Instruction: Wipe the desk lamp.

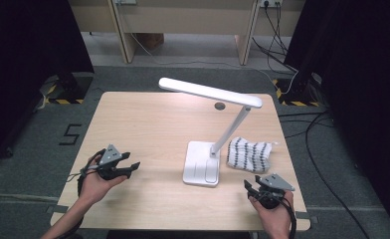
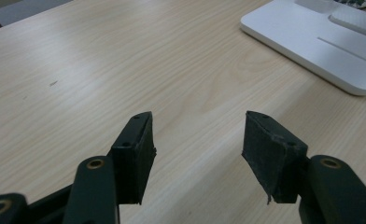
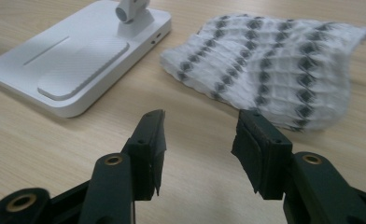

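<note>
On the tabletop: a pale wood tabletop [image 1: 148,124] carries a white desk lamp [image 1: 203,162] right of centre and a folded cloth [image 1: 249,154] just beside the lamp base, on its right.
Left gripper [image 1: 129,164]: held low over the near-left of the tabletop, well apart from the lamp; jaws stand wide with nothing between them, bare wood showing in the gap in the left gripper view [image 2: 197,149].
Right gripper [image 1: 251,187]: near the front-right edge, near the cloth but not touching it; jaws wide and empty in the right gripper view [image 3: 200,147].
Cloth, position: lies flat just ahead of the right jaws [image 3: 279,65]; whether its left edge touches the lamp base [image 3: 73,60] I cannot tell.
Cloth, look: white knit or waffle weave with rows of small dark diamond marks; soft, rumpled, one corner trailing off to the right.
Lamp, look: flat rectangular base, slanted stem, long head bar reaching left over the tabletop.
Risk 1: a pinch on the top layer alone would likely unfold the cloth rather than lift it whole.
Risk 2: dragging the cloth leftward could catch the base and shift or tip the top-heavy lamp.
Risk 3: a raised hand could strike the overhanging head bar.
</note>
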{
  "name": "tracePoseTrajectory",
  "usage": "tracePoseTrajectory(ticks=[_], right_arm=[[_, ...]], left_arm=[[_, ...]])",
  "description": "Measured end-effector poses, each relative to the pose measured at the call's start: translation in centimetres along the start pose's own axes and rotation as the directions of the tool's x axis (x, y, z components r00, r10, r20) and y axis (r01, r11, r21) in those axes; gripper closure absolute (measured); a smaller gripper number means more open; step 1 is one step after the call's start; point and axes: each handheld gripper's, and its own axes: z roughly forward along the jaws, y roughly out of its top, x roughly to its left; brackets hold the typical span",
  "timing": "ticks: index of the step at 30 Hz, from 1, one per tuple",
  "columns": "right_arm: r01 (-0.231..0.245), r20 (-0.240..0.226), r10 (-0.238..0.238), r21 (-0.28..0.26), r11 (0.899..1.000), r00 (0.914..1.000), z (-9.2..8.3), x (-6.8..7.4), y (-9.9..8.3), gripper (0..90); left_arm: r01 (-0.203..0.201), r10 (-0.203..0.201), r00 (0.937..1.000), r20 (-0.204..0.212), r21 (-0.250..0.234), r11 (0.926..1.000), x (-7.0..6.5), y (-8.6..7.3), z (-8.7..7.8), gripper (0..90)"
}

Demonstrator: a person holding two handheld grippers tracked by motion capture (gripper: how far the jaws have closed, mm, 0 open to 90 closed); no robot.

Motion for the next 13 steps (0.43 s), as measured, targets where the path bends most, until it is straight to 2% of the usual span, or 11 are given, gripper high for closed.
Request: tracePoseTrajectory(ticks=[3,6,9,10,13], right_arm=[[-0.015,0.021,0.015,-0.01,1.0,0.9997,-0.3,-0.7,-0.5,51.9],[-0.034,0.046,0.036,-0.037,0.999,0.9983,-0.5,-1.5,-1.1,51.8],[-0.049,0.069,0.053,-0.064,0.997,0.9962,-0.6,-1.9,-1.5,51.8],[-0.06,0.072,0.066,-0.077,0.995,0.9953,-0.6,-2.0,-1.6,51.5],[-0.085,0.064,0.093,-0.114,0.99,0.9936,-0.4,-2.1,-1.8,48.3]], left_arm=[[0.024,-0.024,0.9992,-0.031,-0.008,0.9997,0.5,-1.2,-0.7,42.1],[0.048,-0.048,0.998,-0.04,-0.016,0.9987,0.8,-2.2,-1.0,42.1],[0.068,-0.07,0.9952,-0.068,-0.03,0.9972,1.0,-3.3,-1.1,41.8],[0.078,-0.08,0.9944,-0.068,-0.028,0.9965,1.0,-3.6,-1.1,41.4],[0.075,-0.077,0.9943,-0.074,-0.026,0.9968,1.0,-4.0,-1.0,40.4]])
